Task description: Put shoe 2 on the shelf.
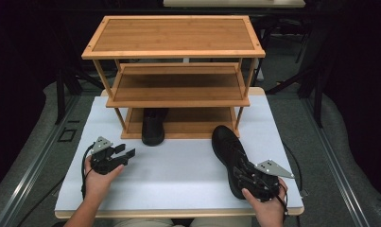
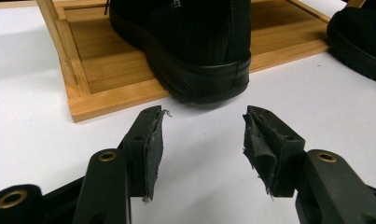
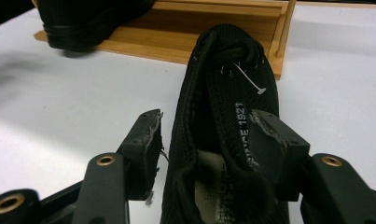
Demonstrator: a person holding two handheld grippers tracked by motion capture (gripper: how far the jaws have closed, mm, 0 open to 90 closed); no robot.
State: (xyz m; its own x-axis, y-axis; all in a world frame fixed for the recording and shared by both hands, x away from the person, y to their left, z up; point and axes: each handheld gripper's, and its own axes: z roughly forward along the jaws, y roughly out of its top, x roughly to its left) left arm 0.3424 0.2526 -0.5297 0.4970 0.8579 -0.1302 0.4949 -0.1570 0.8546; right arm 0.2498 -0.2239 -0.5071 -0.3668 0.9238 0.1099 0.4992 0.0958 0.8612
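Observation:
A black lace-up shoe [image 1: 153, 126] stands on the bottom shelf of a bamboo shoe rack [image 1: 174, 35], heel toward me and overhanging the shelf's front edge. My left gripper [image 1: 126, 153] lies on the white tabletop left of it. In the left gripper view that gripper [image 2: 203, 135] is open and empty, just short of the heel [image 2: 195, 46]. The second black shoe [image 1: 226, 146] lies on the table at the right, toe toward the rack. My right gripper [image 1: 242, 170] is at its heel end. Its jaws [image 3: 204, 140] straddle the collar of the shoe [image 3: 232, 79], one jaw outside with a small gap, one over the opening, open.
The rack has three shelves; the upper two are bare. It stands at the far side of the white tabletop [image 1: 178, 165], whose front edge runs just before my hands. The rack's right post [image 3: 284, 32] stands close beside the second shoe's toe. Dark floor and metal frames surround the table.

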